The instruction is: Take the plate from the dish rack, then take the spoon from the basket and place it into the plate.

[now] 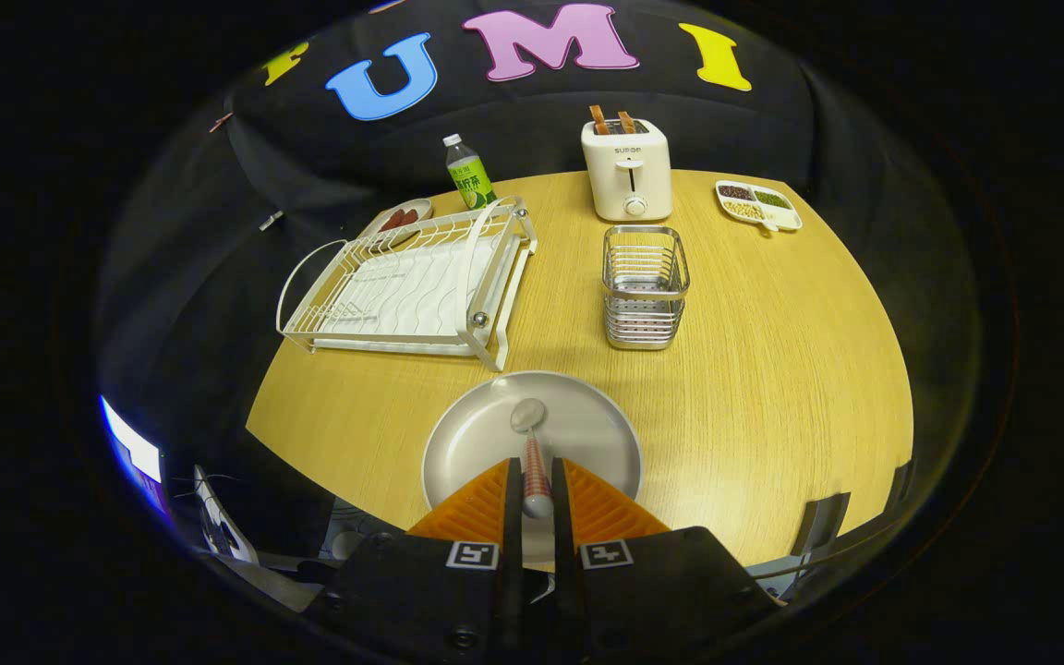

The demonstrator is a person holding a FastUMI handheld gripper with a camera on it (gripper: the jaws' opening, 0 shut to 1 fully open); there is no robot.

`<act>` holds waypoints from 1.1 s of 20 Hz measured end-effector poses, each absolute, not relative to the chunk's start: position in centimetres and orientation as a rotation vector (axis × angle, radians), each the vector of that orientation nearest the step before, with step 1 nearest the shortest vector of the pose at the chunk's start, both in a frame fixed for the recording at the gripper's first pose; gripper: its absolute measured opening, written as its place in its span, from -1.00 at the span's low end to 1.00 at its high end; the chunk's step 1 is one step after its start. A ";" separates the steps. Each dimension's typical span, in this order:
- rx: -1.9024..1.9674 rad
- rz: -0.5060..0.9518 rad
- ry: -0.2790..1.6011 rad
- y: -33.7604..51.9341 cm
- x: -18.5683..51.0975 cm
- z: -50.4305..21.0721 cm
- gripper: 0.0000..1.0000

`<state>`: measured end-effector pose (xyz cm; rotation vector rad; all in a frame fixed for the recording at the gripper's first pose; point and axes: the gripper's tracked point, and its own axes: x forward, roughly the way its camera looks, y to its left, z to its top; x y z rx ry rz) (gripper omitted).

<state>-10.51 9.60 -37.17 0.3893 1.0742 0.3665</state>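
Observation:
A white round plate point(469, 441) lies flat on the wooden table point(772, 369), just ahead of my fingers. A spoon point(529, 417) with a red-and-white striped handle rests with its bowl over the middle of the plate. Its handle runs back between my two orange fingers point(481, 503). My gripper point(537, 466) is closed on the handle, with both fingers against its sides. The white wire dish rack point(412, 286) stands empty beyond the plate to the left. The metal mesh basket point(645, 286) stands empty beyond the plate to the right.
A white toaster point(627, 171) with two slices in it stands at the far side. A green-labelled bottle point(468, 174) and a small dish of red pieces point(400, 220) sit behind the rack. A divided snack tray point(758, 203) lies far right.

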 end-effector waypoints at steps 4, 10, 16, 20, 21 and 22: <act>0.404 0.356 1.083 9.5 -10.9 -37.4 -0.63; 0.406 0.328 1.072 8.7 -10.5 -37.3 -0.03; 0.335 0.297 0.966 7.7 -8.2 -34.4 0.95; 0.255 0.264 0.755 5.8 -3.5 -27.5 0.99; 0.247 0.256 0.701 5.4 -2.4 -25.3 0.99; 0.240 0.248 0.649 5.0 -1.5 -23.3 0.99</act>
